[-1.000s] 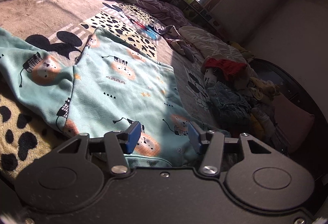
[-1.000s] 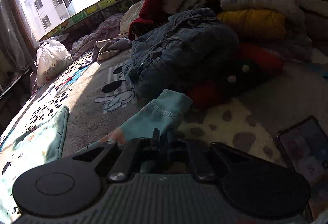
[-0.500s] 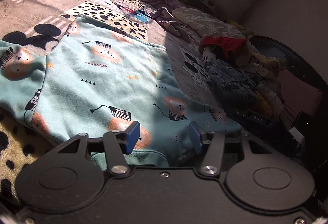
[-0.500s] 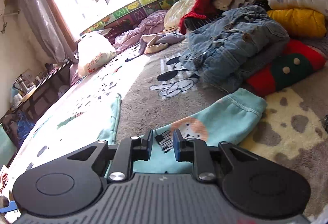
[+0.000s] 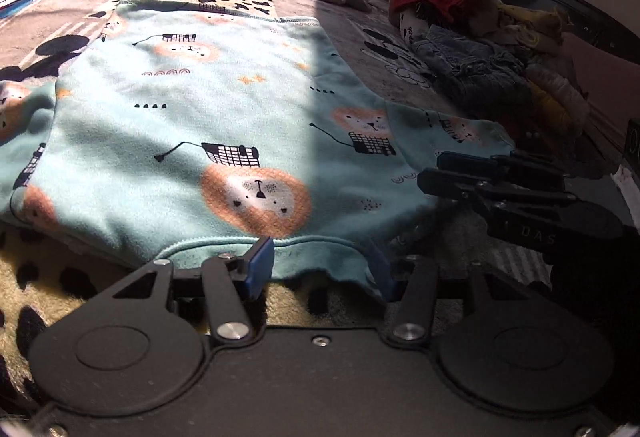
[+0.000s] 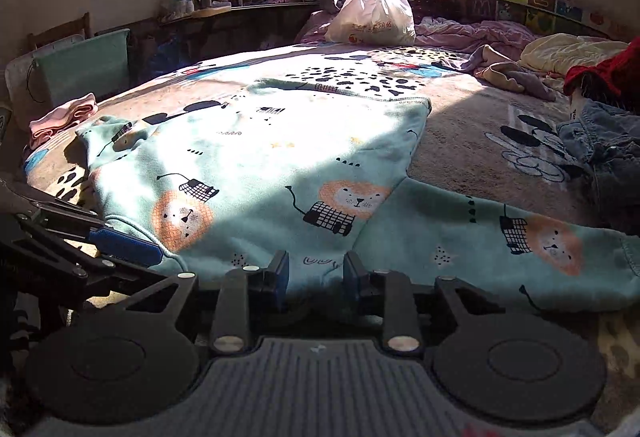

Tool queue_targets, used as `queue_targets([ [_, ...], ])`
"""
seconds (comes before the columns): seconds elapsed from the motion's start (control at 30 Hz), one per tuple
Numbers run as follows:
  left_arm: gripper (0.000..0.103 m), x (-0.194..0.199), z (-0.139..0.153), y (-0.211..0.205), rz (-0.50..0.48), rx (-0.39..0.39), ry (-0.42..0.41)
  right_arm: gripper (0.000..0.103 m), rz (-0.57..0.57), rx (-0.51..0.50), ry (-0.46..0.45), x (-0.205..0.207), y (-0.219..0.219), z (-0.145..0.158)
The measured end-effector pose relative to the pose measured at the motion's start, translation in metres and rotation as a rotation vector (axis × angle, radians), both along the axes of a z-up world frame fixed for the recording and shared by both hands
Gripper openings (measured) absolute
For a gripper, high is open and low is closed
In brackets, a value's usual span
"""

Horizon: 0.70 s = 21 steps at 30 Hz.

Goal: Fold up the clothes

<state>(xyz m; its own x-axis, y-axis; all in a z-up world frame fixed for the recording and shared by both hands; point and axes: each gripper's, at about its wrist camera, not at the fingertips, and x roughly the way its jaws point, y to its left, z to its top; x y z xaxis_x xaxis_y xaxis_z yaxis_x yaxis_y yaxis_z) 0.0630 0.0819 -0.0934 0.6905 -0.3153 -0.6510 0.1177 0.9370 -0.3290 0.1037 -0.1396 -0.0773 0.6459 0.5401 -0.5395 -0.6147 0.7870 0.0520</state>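
Item: mint-green lion-print sweatshirt (image 6: 256,165), lying flat and spread on the patterned fleece blanket (image 6: 460,153) covering the bed, neckline at the near edge, hem at the far side, one sleeve (image 6: 520,241) stretching out to the right, the other trailing off to the left.

Left gripper (image 5: 320,265): jaws standing about half open, straddling the neckline rib; cloth is lying between the blue pads, though none is visibly pinched.

Right gripper (image 6: 316,273): jaws have just been opening and are standing partly apart at the near edge, by the right shoulder seam; fabric is sitting between them, unpressed.

Surroundings: heap of unfolded clothes with a denim jacket (image 6: 604,145) at the right; white plastic bag (image 6: 372,17) at the far side under the window; folded pink cloth (image 6: 64,117) at the far left.

Risks: either gripper closing could be catching the shaggy blanket along with the cloth, dragging it upward. Pinching only the top layer would be separating front from back. Uneven pulling would be skewing the fold, and the loose right sleeve could be bunching underneath.
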Motion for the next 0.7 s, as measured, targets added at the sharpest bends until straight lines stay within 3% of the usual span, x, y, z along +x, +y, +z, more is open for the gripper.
queue_targets([
  [0.07,0.051,-0.002,0.011,0.014,0.059,-0.033,-0.032,0.039,-0.025,-0.041,-0.007,0.005,0.001,-0.002],
  [0.13,0.053,0.000,0.012,0.025,0.097,-0.026,-0.016,0.050,-0.065,-0.086,0.022,0.013,0.000,-0.011],
  [0.2,0.052,0.008,-0.003,0.034,0.122,0.026,0.092,0.053,-0.108,-0.023,0.073,0.013,-0.016,-0.022],
  [0.27,0.054,0.001,-0.002,0.047,0.132,-0.054,0.093,0.053,-0.147,0.027,0.100,0.010,-0.031,-0.028],
  [0.33,0.054,-0.002,0.002,0.054,0.140,-0.075,0.101,0.054,-0.184,-0.004,0.090,0.002,-0.040,-0.026],
  [0.47,0.053,-0.006,0.013,0.057,0.171,-0.088,0.067,0.054,-0.315,0.195,0.137,0.013,-0.085,-0.015],
  [0.53,0.053,-0.002,0.015,0.053,0.177,-0.091,0.063,0.054,-0.345,0.239,0.125,0.029,-0.093,-0.011],
  [0.6,0.053,-0.002,0.021,0.055,0.195,-0.107,0.055,0.055,-0.399,0.133,0.173,0.049,-0.098,-0.023],
  [0.63,0.053,-0.004,0.024,0.057,0.201,-0.115,0.047,0.043,-0.437,0.079,0.190,0.054,-0.105,-0.031],
  [0.7,0.053,-0.013,0.033,0.064,0.204,-0.132,0.020,0.024,-0.498,0.202,0.236,0.055,-0.144,-0.037],
])
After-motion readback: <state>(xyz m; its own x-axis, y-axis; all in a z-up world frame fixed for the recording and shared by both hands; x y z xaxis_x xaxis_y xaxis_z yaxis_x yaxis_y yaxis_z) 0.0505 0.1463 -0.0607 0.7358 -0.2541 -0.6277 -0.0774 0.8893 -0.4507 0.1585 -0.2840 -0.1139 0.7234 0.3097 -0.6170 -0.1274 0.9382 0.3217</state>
